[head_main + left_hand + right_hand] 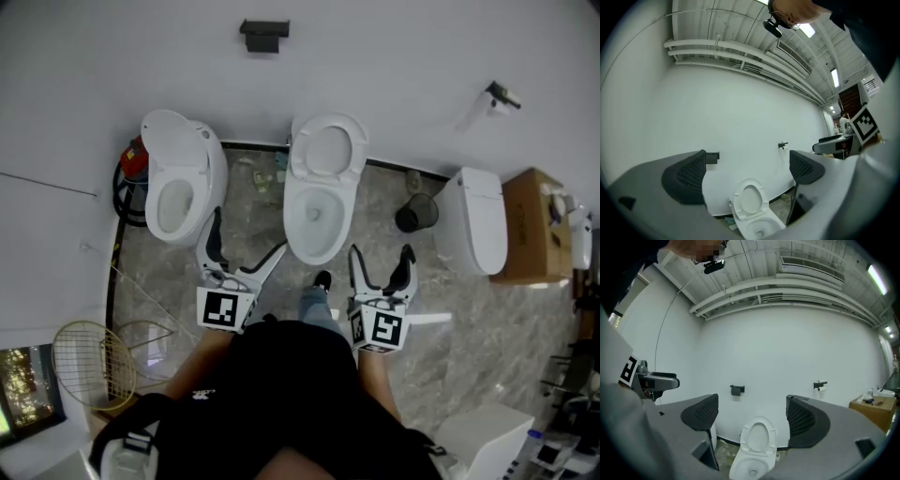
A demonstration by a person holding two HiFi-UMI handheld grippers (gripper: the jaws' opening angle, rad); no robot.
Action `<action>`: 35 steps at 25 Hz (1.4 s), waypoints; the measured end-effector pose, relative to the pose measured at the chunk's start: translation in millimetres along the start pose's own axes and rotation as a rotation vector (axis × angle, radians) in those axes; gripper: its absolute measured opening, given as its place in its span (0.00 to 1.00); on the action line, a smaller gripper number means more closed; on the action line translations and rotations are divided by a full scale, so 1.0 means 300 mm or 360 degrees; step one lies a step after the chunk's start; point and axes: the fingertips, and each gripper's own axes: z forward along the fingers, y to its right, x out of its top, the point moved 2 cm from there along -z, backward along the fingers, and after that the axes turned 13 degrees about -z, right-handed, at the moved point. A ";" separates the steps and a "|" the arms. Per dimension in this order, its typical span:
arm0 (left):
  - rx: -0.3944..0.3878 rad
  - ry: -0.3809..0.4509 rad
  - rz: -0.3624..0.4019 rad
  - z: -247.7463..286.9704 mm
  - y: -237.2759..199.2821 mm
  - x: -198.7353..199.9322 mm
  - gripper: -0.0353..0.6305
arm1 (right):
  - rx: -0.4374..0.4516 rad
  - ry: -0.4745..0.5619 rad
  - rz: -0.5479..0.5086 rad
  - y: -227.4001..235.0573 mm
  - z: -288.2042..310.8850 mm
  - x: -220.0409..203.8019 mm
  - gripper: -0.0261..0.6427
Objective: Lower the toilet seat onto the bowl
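Observation:
A white toilet stands against the wall ahead of me, its seat (326, 152) raised upright against the wall above the open bowl (315, 217). The raised seat (749, 199) shows between the left jaws, and the same seat (759, 438) shows between the right jaws, above the bowl (749, 469). My left gripper (246, 251) hangs open, left of the bowl's front. On the bowl's right my right gripper (381, 270) is open too. Both hold nothing and touch nothing.
A second toilet (180, 183) with raised lid stands at the left, a third with closed lid (476, 219) at the right. A black bin (417, 213) sits between the middle and right toilets. A cardboard box (534, 225) is far right, a racket (92, 361) lower left.

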 end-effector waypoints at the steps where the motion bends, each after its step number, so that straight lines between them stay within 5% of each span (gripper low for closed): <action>1: 0.0004 0.0001 0.0005 0.040 0.007 0.003 0.86 | 0.0005 0.0001 0.0001 0.027 0.031 -0.003 0.70; 17: 0.0093 -0.0068 0.0023 0.597 0.170 -0.063 0.86 | 0.0155 -0.0029 0.0024 0.441 0.444 -0.089 0.70; 24: 0.0140 -0.0200 0.0024 0.665 0.144 -0.147 0.86 | 0.0229 -0.0099 0.0020 0.479 0.544 -0.157 0.70; 35: -0.0030 -0.0409 0.0129 0.814 -0.012 -0.305 0.86 | 0.0243 -0.0232 -0.0053 0.431 0.707 -0.280 0.70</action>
